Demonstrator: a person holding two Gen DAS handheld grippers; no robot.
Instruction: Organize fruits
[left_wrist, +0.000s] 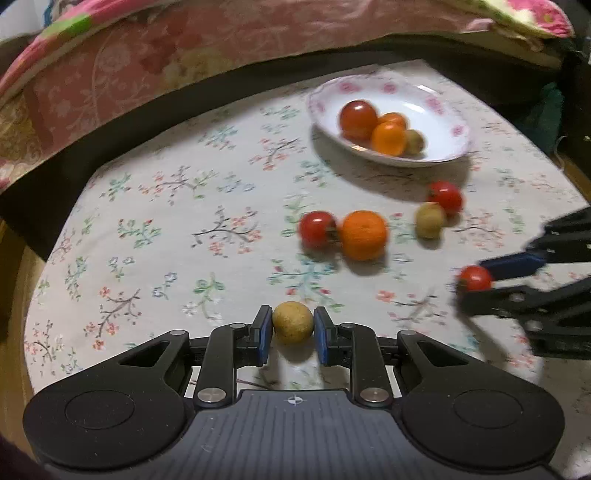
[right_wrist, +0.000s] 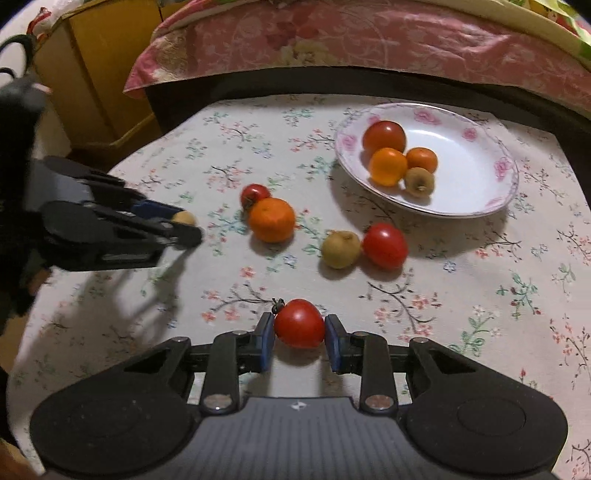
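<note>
Clamped at its waist in left gripper (left_wrist: 293, 334), small round tan fruit (left_wrist: 293, 322), firm and light; in right gripper (right_wrist: 299, 339), soft, slippery red tomato (right_wrist: 299, 323); white floral-rimmed plate (right_wrist: 491, 205) toward one o'clock on counter (right_wrist: 461, 295).

I'm looking at a table covered with a pale cloth printed with small flowering branches (right_wrist: 461, 295). On it sits a white oval plate with pink roses on its rim (right_wrist: 491, 199). Loose on the cloth near the plate lie a small red tomato (right_wrist: 255, 195) touching a round orange mandarin (right_wrist: 272, 219), and a yellowish-brown round fruit (right_wrist: 340, 249) touching another red tomato (right_wrist: 385, 245).
</note>
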